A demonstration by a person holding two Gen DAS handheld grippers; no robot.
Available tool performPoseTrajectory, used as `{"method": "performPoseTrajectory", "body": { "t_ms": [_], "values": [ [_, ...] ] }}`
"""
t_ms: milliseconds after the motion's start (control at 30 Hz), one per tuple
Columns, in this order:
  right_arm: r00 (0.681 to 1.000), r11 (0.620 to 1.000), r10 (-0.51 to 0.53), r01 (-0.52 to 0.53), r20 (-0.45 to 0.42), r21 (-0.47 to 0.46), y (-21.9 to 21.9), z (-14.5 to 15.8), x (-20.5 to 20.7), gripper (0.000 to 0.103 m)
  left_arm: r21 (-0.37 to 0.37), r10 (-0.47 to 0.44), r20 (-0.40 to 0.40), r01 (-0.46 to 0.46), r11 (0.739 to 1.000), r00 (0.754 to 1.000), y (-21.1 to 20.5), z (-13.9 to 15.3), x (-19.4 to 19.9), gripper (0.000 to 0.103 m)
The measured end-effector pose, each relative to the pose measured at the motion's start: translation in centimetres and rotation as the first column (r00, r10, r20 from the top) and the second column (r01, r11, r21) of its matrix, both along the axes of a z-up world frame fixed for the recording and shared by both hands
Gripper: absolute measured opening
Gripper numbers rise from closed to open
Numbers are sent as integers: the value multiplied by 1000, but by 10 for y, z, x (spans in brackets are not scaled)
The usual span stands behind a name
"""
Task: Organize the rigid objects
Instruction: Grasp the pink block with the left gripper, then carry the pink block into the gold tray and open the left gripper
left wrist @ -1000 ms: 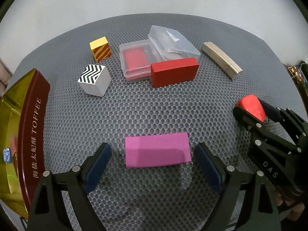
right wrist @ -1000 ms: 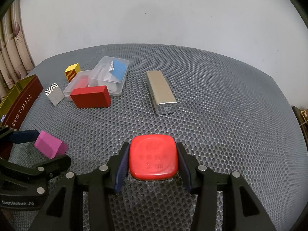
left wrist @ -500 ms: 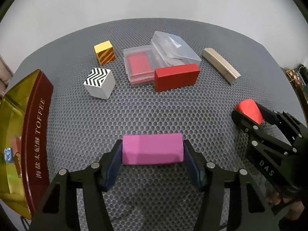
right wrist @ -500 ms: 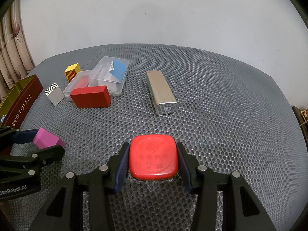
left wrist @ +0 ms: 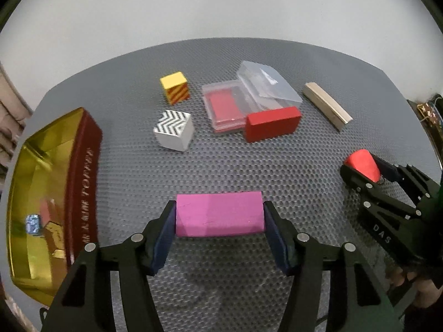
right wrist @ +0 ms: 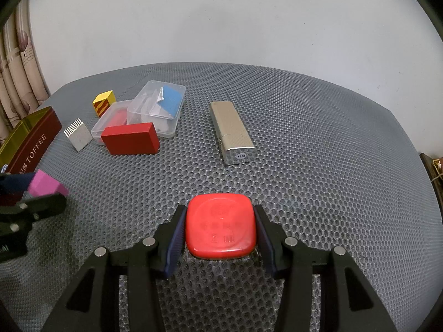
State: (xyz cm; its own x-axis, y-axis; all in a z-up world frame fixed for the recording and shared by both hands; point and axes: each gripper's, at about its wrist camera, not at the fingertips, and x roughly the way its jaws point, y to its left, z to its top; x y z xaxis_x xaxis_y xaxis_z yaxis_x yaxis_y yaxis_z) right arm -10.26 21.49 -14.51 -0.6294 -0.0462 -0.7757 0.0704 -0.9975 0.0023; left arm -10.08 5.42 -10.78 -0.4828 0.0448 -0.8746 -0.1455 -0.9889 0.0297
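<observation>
My left gripper [left wrist: 219, 222] is shut on a pink block [left wrist: 218, 213], gripped by its two short ends and lifted a little off the grey mesh mat. That same pink block [right wrist: 45, 184] shows at the left edge of the right wrist view. A red rounded-square case [right wrist: 220, 225] sits between the pads of my right gripper [right wrist: 220, 233], which is shut on it low over the mat. From the left wrist view that red case [left wrist: 362, 163] and right gripper [left wrist: 368, 171] appear at the right.
An open gold toffee tin [left wrist: 41, 193] with red sides stands at the left, small items inside. Farther back lie a zigzag cube [left wrist: 174, 130], a yellow striped cube [left wrist: 175, 87], a red block [left wrist: 272, 126], clear plastic boxes [left wrist: 249, 99] and a metal case [right wrist: 231, 131].
My left gripper closed from wide open onto the pink block and has lifted it slightly, drifting toward the tin. The right gripper and its red case stayed still.
</observation>
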Motion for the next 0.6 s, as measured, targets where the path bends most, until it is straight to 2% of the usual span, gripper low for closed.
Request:
{"method": "performPoseTrajectory", "body": {
  "t_ms": [67, 167, 233, 333, 600],
  "values": [
    [1000, 1000, 0, 0, 0, 0, 0, 0, 0, 49, -10, 10, -10, -10, 1000, 1000, 6, 1, 4, 56],
    [1000, 1000, -1, 1, 0, 0, 0, 0, 0, 49, -10, 28, -18, -29, 1000, 999, 4, 21, 8, 56],
    [1000, 1000, -1, 1, 0, -1, 0, 0, 1, 49, -4, 47, -18, -48, 999, 999, -5, 29, 4, 56],
    [1000, 1000, -2, 2, 0, 0, 0, 0, 1, 49, 2, 81, -30, -81, 997, 996, -41, 41, 9, 56],
    [1000, 1000, -3, 3, 0, 0, 0, 0, 1, 49, 27, 156, -53, -155, 988, 986, -70, 46, -10, 56]
  ]
}}
